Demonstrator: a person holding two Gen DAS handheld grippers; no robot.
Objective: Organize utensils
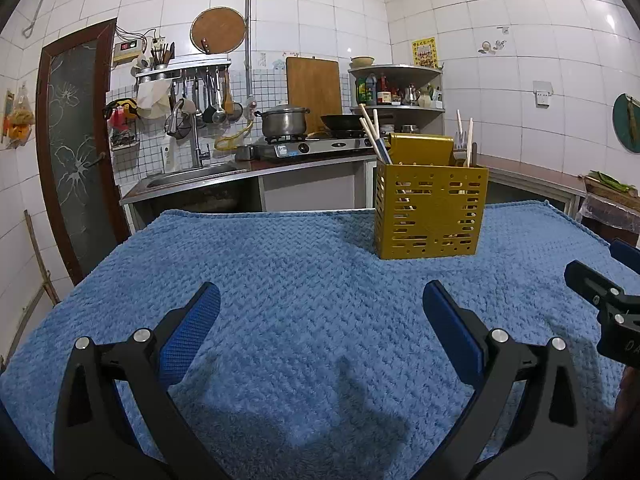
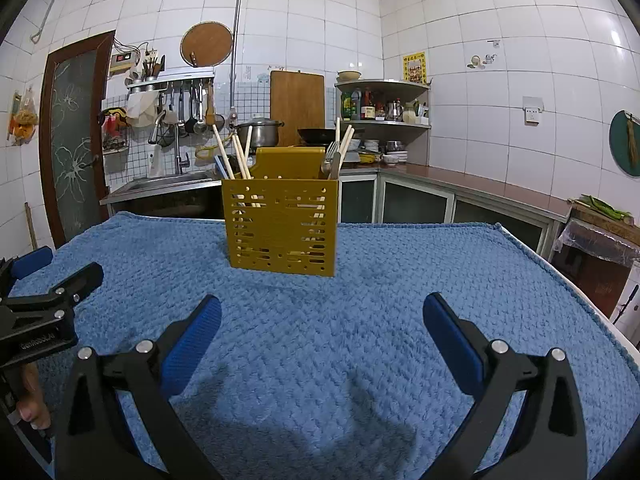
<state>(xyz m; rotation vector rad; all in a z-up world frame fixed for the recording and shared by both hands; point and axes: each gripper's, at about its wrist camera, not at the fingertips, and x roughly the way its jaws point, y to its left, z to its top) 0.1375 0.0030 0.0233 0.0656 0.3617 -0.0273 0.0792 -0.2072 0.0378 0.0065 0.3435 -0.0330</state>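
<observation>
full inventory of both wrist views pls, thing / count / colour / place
utensil holder: 1, mustard yellow, slotted, upright on the blanket, far centre
chopsticks: several, pale wood, standing in the holder, mostly its left side
fork: 1 visible, metal, in the holder's right side
blanket: 1, blue, textured, covers the table
pot: 1, steel, lidded, on the stove behind
wok: 1, black, on the stove
cutting board: 1, wooden, leaning on the tiled wall
sink: 1, steel, left counter
left gripper: 1, black with blue pads, open, above the blanket, empty
right gripper: 1, same, open, empty
</observation>
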